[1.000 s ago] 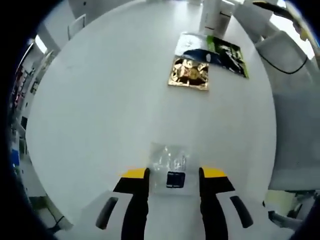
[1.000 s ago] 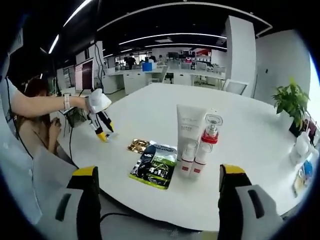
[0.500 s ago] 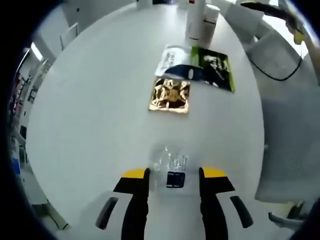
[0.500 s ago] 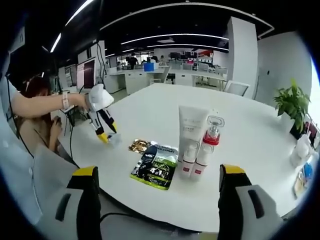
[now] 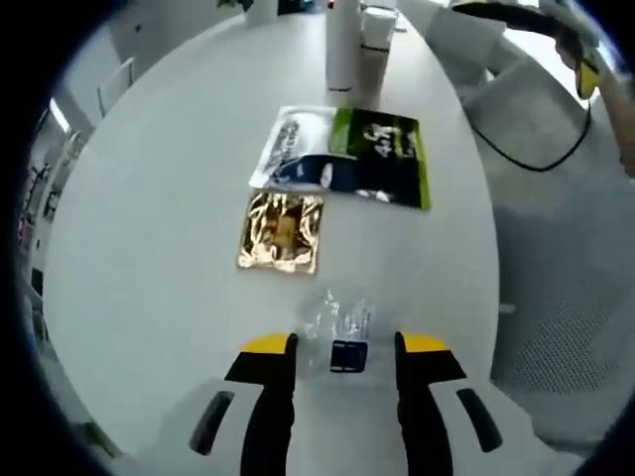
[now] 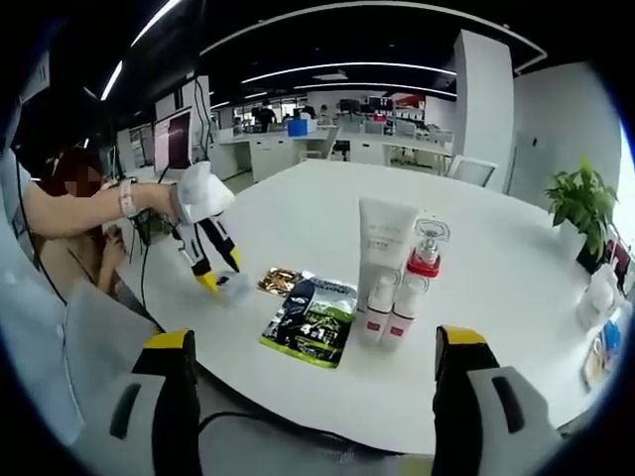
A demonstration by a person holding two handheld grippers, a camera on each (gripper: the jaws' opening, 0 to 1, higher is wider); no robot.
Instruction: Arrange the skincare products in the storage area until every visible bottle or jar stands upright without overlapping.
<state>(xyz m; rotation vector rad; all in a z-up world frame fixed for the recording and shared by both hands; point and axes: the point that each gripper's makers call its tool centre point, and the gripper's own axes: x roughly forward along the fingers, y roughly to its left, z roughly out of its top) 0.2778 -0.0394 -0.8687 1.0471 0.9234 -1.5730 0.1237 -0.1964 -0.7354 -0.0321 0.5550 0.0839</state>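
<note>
My left gripper (image 5: 344, 342) is shut on a small clear sachet (image 5: 340, 332) with a dark label, just above the white table (image 5: 149, 258). Ahead of it lie a gold sachet (image 5: 282, 231) and a green-and-black packet (image 5: 382, 159) overlapping a white-and-blue one (image 5: 296, 139). A white tube (image 5: 342, 45) stands behind them. In the right gripper view the tube (image 6: 385, 248), a pump bottle with a red collar (image 6: 424, 260) and two small white bottles (image 6: 377, 309) stand upright together. The left gripper (image 6: 210, 283) hovers beside the gold sachet (image 6: 281, 281). My right gripper (image 6: 313, 342) is open, off the table's near edge.
A person's arm (image 6: 89, 208) reaches in from the left. A grey chair (image 5: 556, 258) with a black cable sits by the table's edge. A potted plant (image 6: 580, 198) and small items (image 6: 600, 288) stand at the table's far right.
The left gripper has carried the clear sachet toward the gold sachet and packets, which now lie closer in its view. The right gripper has barely moved.
</note>
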